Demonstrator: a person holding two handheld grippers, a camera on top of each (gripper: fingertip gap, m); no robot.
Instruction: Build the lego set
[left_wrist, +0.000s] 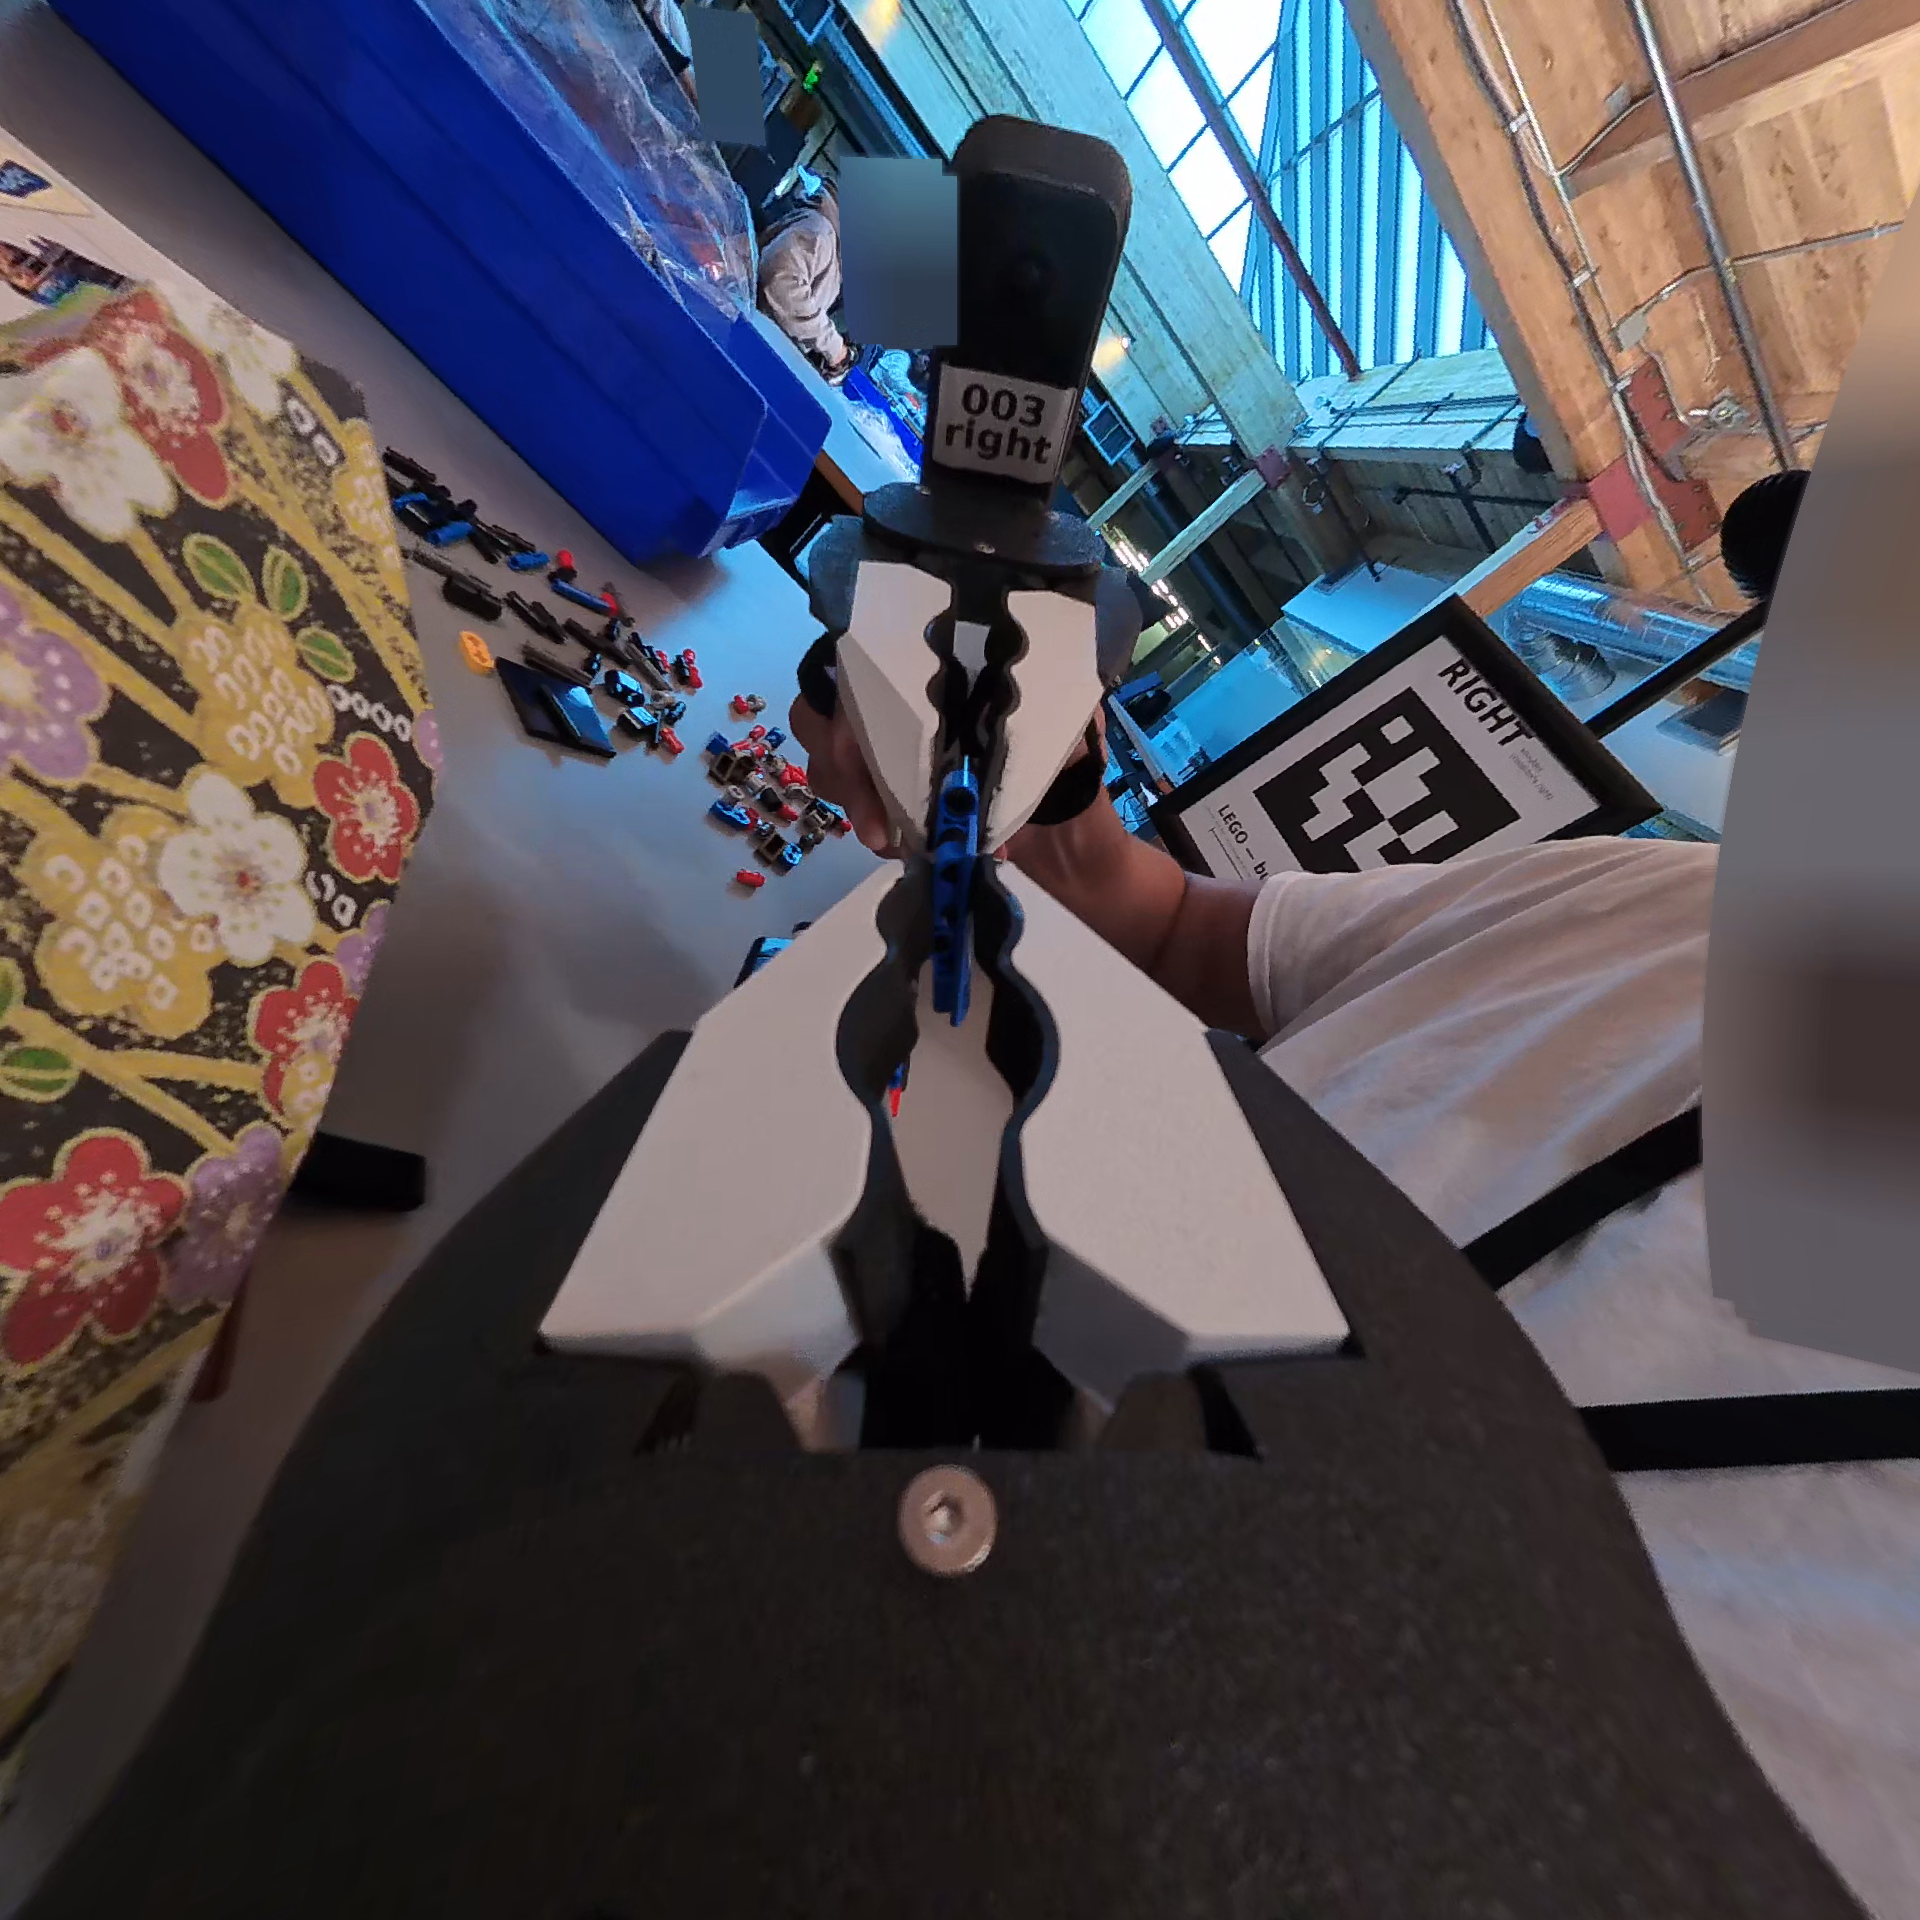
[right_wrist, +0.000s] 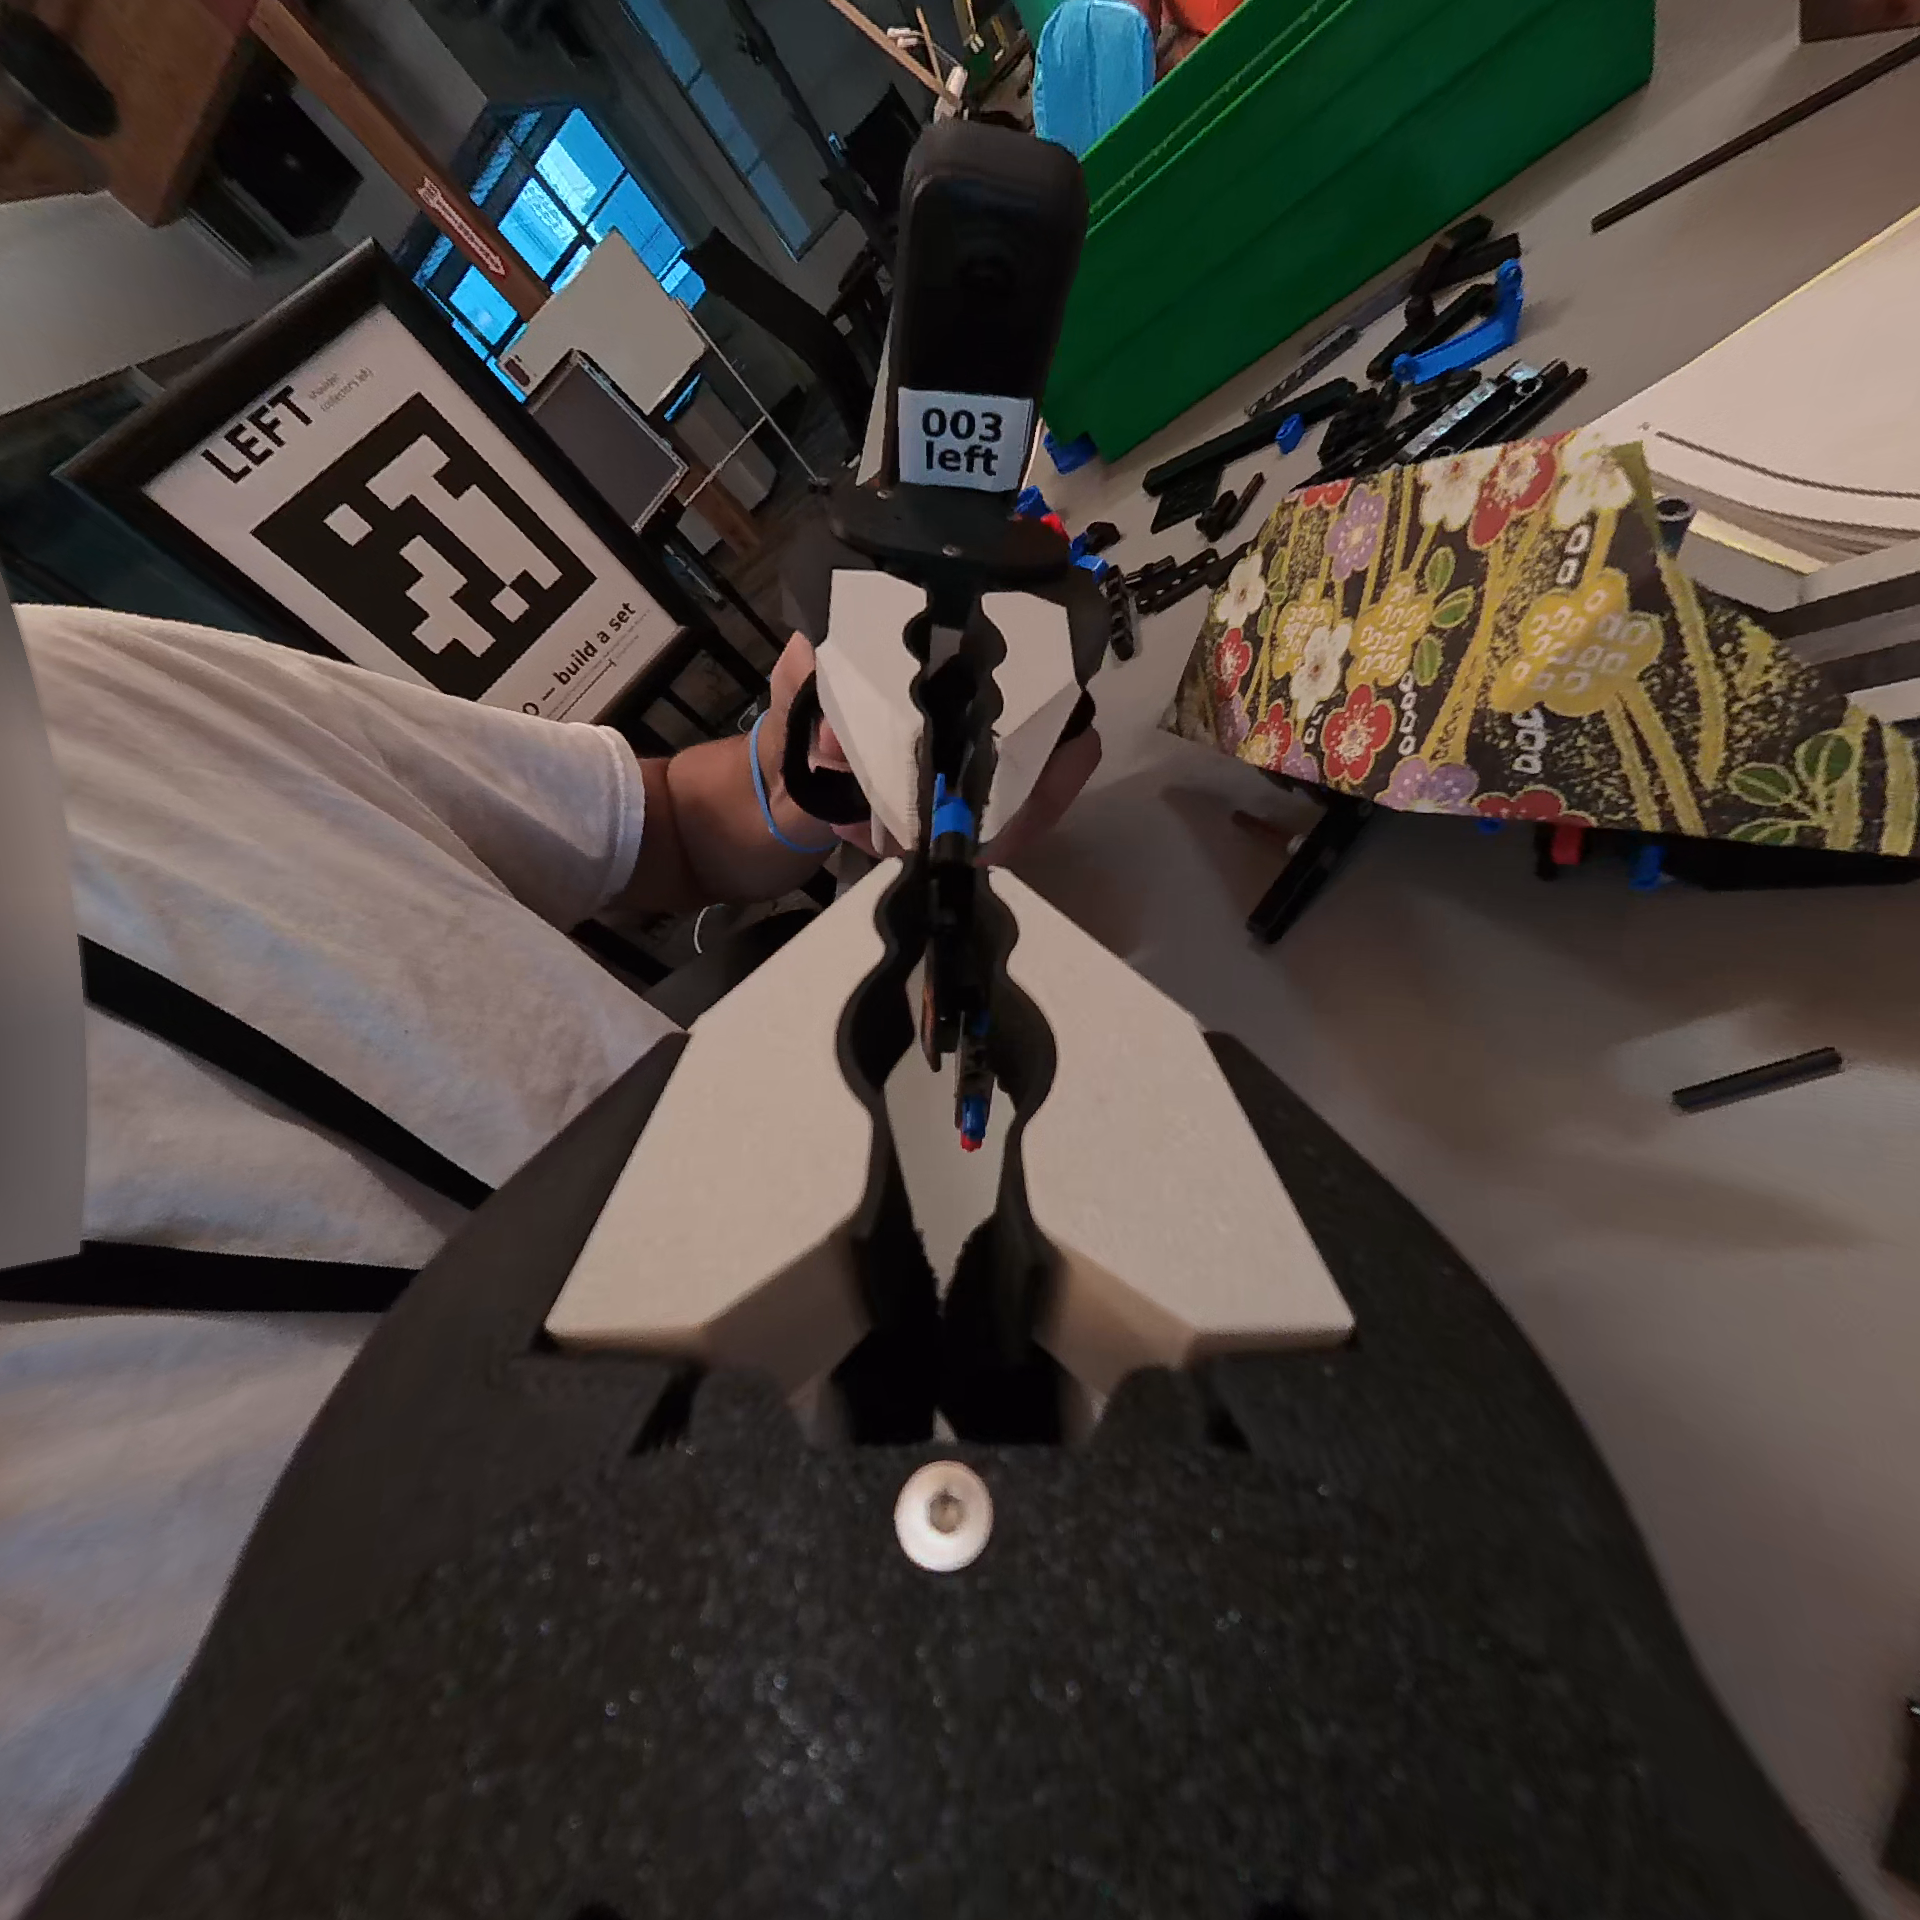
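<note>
My two grippers meet tip to tip above the grey table (left_wrist: 582, 914). In the left wrist view my left gripper (left_wrist: 951, 883) is shut on a blue Lego beam (left_wrist: 951, 925) that runs on into the jaws of the right gripper (left_wrist: 961, 821) opposite. In the right wrist view my right gripper (right_wrist: 945, 878) is shut on a black Lego assembly (right_wrist: 951, 987) with a blue and red pin (right_wrist: 971, 1127) at its near end. Its far end, with a blue part (right_wrist: 942, 823), reaches into the left gripper (right_wrist: 951, 810). Where the parts join is hidden between the fingertips.
Loose black, blue and red Lego parts (left_wrist: 623, 665) (right_wrist: 1403, 395) lie on the table. A floral-patterned covered object (left_wrist: 187, 779) (right_wrist: 1507, 644) stands beside them. Blue bins (left_wrist: 468, 260), a green bin (right_wrist: 1299, 208), framed signs (left_wrist: 1403, 769) (right_wrist: 395, 520) and a black axle (right_wrist: 1756, 1081) are around. Both grippers' tips are close together, under 4 cm apart.
</note>
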